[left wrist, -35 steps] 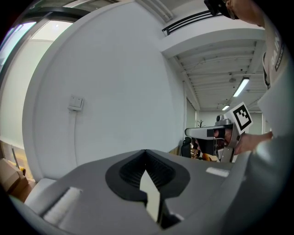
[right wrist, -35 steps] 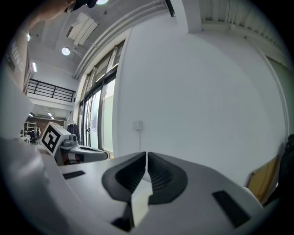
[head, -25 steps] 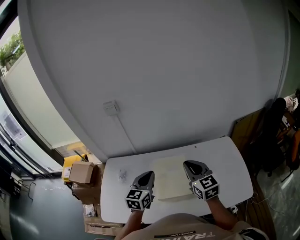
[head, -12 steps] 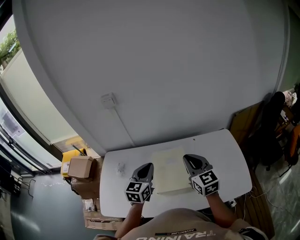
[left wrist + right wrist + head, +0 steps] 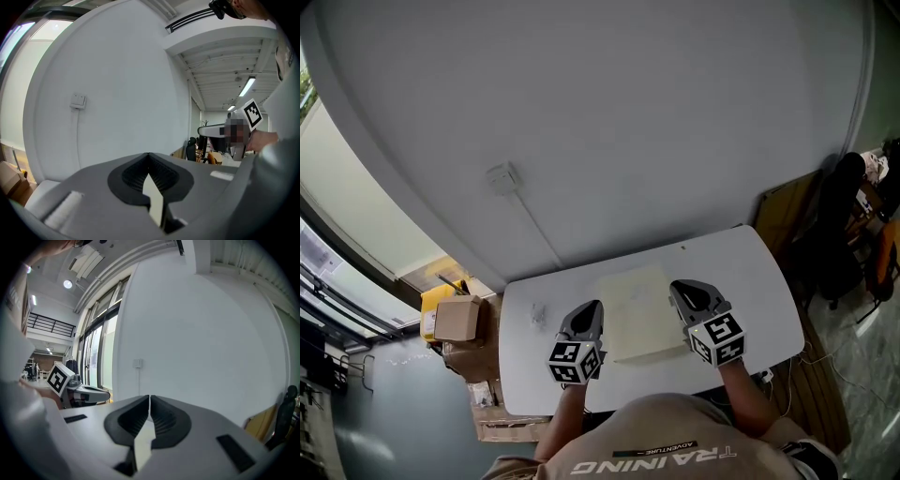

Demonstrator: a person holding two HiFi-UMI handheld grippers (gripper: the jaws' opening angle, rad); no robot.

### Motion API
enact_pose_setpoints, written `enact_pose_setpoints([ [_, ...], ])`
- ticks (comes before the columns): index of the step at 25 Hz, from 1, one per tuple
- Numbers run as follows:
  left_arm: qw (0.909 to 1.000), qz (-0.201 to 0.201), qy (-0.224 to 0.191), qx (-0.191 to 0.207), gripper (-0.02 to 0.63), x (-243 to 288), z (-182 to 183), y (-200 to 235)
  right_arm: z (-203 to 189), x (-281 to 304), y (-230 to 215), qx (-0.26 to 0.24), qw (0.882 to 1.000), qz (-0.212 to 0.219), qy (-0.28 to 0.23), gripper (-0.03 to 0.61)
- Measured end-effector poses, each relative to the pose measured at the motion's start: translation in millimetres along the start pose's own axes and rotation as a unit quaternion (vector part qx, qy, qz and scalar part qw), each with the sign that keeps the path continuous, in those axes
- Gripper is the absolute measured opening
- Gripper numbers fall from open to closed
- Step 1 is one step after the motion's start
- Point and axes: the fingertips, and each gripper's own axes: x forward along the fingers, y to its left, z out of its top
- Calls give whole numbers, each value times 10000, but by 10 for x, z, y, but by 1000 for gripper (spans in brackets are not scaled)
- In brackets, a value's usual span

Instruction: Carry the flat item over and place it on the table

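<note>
The biggest thing I see is the pale grey wall [image 5: 628, 122], smooth and matt, filling the far side of the scene. Below it stands the white table [image 5: 769, 300], a rounded-corner slab with a plain, slightly glossy top, pushed up against the wall.

Over the middle of that table is the flat item [image 5: 639, 314], a thin, cream, square-ish sheet that looks stiff, like card or board. It sits between my two tools, so I judge the carry is nearly over and only the set-down is left. I cannot tell whether its underside is touching the tabletop.

The left gripper [image 5: 591, 317] pinches the sheet's left edge and the right gripper [image 5: 682, 298] its right edge. Both sets of ribbed black pads are pressed together on the thin cream edge, with only the sheet's thickness between them. Holding opposite edges keeps a wide, thin piece level and stops it sagging or swinging, which I think is why it is held this way.

On the floor to the left of the table sits a brown cardboard box [image 5: 455, 319]. Smallest of all is a white wall plate [image 5: 500, 177], with a thin cable [image 5: 539, 234] running down from it towards the table.
</note>
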Motion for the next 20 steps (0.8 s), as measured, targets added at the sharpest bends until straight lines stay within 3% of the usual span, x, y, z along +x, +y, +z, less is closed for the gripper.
enact_pose_setpoints([
  [20,9999,22,-100,63,8,-16,138,66,111,122,137,-201,9995,228,-52,12],
])
